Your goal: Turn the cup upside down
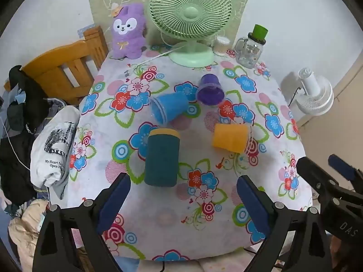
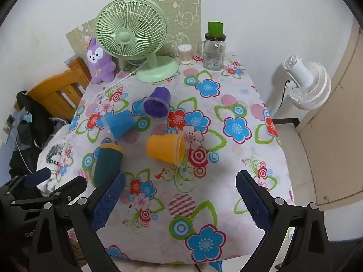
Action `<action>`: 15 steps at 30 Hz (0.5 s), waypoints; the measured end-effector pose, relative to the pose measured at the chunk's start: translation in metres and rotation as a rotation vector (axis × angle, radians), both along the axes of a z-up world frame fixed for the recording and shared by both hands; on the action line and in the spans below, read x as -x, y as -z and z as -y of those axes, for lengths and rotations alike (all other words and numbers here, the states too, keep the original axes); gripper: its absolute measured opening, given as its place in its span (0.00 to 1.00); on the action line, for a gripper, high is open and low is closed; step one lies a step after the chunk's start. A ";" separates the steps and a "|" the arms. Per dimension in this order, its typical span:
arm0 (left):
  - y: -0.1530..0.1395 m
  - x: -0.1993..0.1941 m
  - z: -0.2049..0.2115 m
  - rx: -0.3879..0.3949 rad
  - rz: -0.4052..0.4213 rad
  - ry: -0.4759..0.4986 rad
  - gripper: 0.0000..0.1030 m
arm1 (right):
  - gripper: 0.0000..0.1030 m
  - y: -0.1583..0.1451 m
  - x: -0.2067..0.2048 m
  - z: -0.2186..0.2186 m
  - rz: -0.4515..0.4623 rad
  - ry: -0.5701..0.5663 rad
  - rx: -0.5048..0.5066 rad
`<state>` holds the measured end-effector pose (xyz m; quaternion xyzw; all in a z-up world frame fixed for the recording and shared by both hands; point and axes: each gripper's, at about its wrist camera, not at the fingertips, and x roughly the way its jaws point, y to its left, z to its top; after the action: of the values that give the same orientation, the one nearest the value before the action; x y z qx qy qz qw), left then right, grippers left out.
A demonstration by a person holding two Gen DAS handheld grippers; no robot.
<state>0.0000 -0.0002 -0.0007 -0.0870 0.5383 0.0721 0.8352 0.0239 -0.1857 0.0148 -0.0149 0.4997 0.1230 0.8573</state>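
Several cups lie on their sides on the floral tablecloth point(image 1: 158, 215): a dark teal cup with a yellow rim point(image 1: 161, 157) point(image 2: 107, 164), a blue cup point(image 1: 169, 110) point(image 2: 120, 123), a purple cup point(image 1: 209, 89) point(image 2: 157, 103) and an orange cup point(image 1: 230, 137) point(image 2: 165, 147). My left gripper point(image 1: 183, 204) is open and empty, just in front of the teal cup. My right gripper point(image 2: 180, 200) is open and empty, in front of the orange cup; it also shows in the left wrist view point(image 1: 326, 170).
A green desk fan point(image 1: 190, 18), a purple plush toy point(image 1: 129, 31), a glass jar with a green lid point(image 1: 250, 49) and a small container point(image 1: 221, 45) stand at the table's back. A wooden chair point(image 1: 65, 68) with clothes is left. A white fan point(image 1: 315, 93) stands right.
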 end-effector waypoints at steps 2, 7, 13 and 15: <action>0.000 0.000 0.000 0.008 0.003 0.011 0.93 | 0.96 0.000 -0.001 0.000 0.003 -0.007 0.007; -0.001 0.007 0.000 0.009 0.016 0.009 0.92 | 0.96 -0.007 0.002 -0.004 0.022 -0.018 0.038; -0.006 0.002 0.003 -0.013 0.003 0.016 0.92 | 0.96 -0.008 0.003 -0.005 0.020 -0.014 0.063; -0.006 0.001 0.002 -0.012 0.003 0.016 0.92 | 0.96 -0.009 0.005 -0.001 0.020 -0.012 0.065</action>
<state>-0.0013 -0.0022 0.0056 -0.0775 0.5375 0.0685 0.8369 0.0192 -0.1848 0.0236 -0.0467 0.4947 0.1116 0.8606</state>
